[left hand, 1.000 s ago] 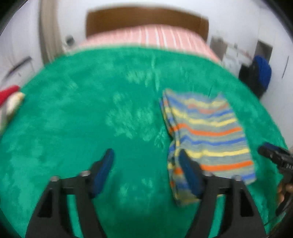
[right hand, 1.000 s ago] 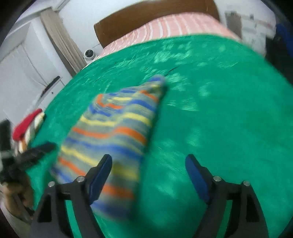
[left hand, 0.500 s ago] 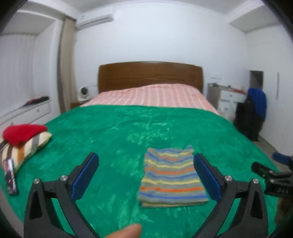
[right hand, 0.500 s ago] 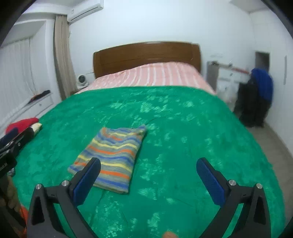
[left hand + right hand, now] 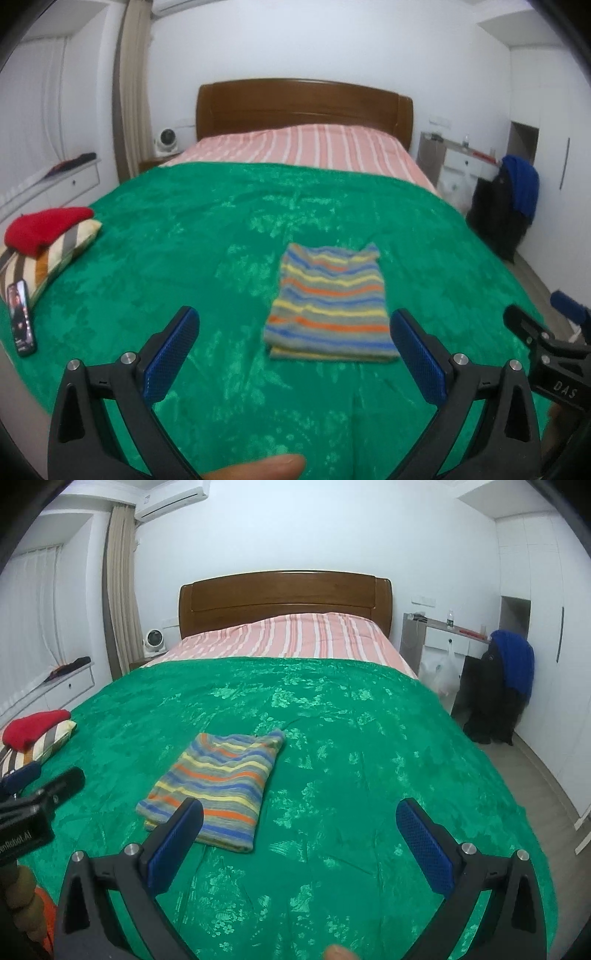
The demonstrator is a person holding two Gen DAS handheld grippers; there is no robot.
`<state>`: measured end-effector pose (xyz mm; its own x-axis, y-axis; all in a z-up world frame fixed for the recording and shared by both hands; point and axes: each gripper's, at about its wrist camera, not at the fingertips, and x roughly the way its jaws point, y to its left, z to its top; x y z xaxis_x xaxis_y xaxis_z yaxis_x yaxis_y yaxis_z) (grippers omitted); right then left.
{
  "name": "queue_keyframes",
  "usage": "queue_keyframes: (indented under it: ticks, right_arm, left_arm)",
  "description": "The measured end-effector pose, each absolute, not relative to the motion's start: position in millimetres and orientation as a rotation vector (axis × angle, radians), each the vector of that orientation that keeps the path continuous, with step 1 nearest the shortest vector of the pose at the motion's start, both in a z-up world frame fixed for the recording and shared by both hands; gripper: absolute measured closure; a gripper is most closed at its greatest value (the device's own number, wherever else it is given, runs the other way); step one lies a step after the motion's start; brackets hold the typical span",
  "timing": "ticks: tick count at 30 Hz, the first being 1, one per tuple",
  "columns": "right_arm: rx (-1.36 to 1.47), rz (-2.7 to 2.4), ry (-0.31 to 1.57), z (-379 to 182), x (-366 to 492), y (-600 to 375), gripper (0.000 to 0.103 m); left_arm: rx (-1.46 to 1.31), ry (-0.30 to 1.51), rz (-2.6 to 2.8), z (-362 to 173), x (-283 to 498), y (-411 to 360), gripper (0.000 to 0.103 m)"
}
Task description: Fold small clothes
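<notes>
A small striped garment in blue, yellow, orange and grey lies folded into a flat rectangle on the green bedspread. It also shows in the right wrist view, left of centre. My left gripper is open and empty, held back from the garment's near edge. My right gripper is open and empty, near and to the right of the garment. Each gripper shows at the edge of the other's view.
A stack of folded clothes, red on top of striped, lies at the bed's left edge, with a phone beside it. The wooden headboard and pink striped sheet are far back. A chair with dark and blue clothes stands right of the bed.
Both grippers have pulled back and up from the garment, from close over it to a wide view of the bed. The garment lies folded and unmoved since half a second ago.
</notes>
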<state>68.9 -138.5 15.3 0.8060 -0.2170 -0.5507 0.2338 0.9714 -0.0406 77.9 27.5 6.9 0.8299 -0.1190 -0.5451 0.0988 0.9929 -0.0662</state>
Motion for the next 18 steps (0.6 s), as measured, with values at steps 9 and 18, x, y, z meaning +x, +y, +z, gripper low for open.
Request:
queue_keyframes:
  ticks: [9, 18]
  right_arm:
    - [0.03, -0.209, 0.593, 19, 65, -132, 0.0]
    - [0.147, -0.107, 0.475, 33, 46, -142, 0.0]
  left_arm:
    - [-0.01, 0.591, -0.154, 14, 68, 19, 0.0]
    - [0.059, 0.565, -0.045, 23, 60, 12, 0.0]
